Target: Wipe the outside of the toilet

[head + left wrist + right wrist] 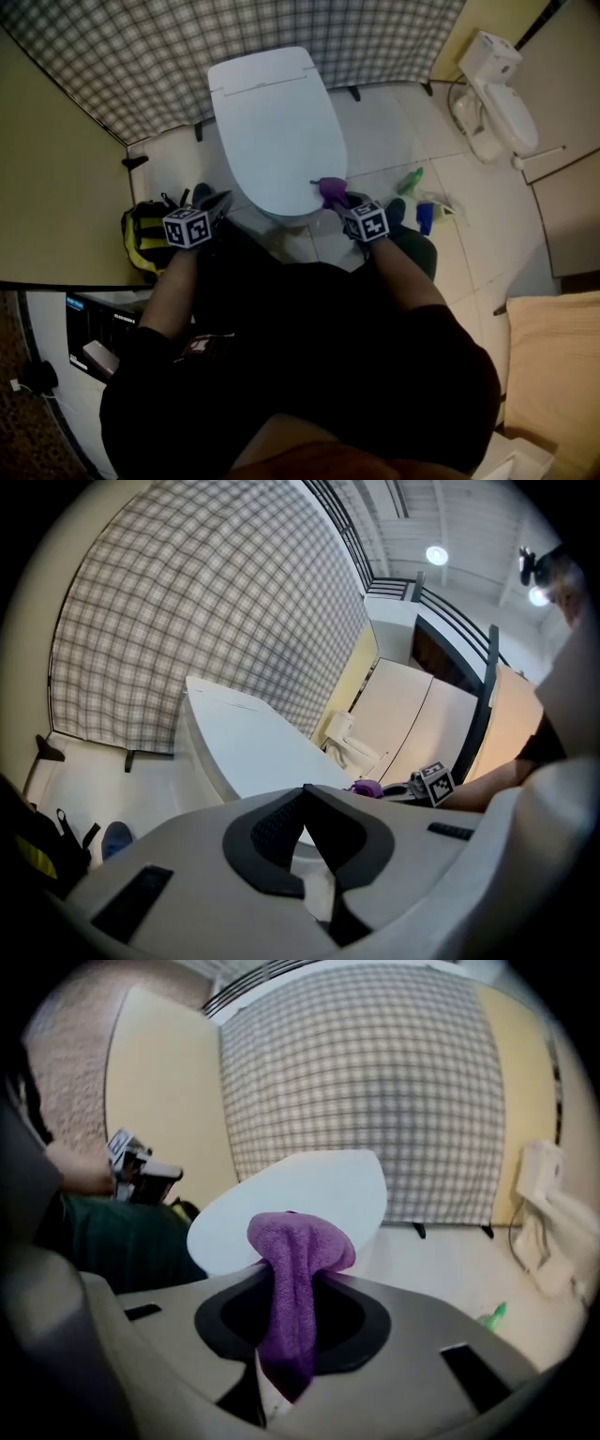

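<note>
While seemingly secure, cloth [300,1241] in gripper [292,1290]

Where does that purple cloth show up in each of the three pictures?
Head view: purple cloth at the front edge of the toilet lid, centre.
Left gripper view: a purple scrap of cloth, right of centre, past the lid.
Right gripper view: cloth dead centre, pinched in the right claw, lid behind.
Shared landmark: the white toilet lid.

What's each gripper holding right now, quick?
Left gripper: shut, empty.
Right gripper: shut on the cloth.
</note>
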{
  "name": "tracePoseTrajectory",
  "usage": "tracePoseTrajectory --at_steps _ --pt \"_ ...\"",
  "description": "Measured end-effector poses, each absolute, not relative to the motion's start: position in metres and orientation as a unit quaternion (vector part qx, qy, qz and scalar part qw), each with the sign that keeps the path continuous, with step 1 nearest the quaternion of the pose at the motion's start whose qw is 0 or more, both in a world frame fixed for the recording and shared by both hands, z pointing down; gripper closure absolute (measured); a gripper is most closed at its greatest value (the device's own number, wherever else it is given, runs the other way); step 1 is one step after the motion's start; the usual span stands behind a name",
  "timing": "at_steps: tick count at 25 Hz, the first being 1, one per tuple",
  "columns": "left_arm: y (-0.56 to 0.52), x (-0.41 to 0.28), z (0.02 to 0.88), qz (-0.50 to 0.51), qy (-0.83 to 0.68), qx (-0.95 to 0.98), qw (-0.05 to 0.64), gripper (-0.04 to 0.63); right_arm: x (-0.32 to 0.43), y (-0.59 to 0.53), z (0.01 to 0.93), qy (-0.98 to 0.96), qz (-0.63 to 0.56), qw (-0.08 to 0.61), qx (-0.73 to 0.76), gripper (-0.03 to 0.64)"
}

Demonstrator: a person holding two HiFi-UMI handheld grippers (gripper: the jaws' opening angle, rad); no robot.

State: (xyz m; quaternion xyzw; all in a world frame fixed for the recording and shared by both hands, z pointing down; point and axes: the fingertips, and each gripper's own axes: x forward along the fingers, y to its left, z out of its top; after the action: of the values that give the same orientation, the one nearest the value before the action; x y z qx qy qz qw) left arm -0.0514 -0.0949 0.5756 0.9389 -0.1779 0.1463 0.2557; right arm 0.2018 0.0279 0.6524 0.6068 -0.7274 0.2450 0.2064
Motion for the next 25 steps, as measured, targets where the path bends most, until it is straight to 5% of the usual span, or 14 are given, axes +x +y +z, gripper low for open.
tracePoseTrajectory --at_steps 4,7,25 --pt "-0.1 -0.053 0.564 0.135 -0.175 0.939 0.265 0.592 0.242 0.0 0.638 -0.692 0.326 0.088 0.638 0.514" --pt "-0.099 -0.056 0.548 0.128 -0.173 0.936 0.278 0.592 0.275 -0.028 0.619 -0.674 0.352 0.061 0.646 0.514" --pt "-0.183 -0.089 0.55 0.089 -0.243 0.908 0.329 0.592 0.406 -0.378 0.603 -0.689 0.317 0.095 0.645 0.514"
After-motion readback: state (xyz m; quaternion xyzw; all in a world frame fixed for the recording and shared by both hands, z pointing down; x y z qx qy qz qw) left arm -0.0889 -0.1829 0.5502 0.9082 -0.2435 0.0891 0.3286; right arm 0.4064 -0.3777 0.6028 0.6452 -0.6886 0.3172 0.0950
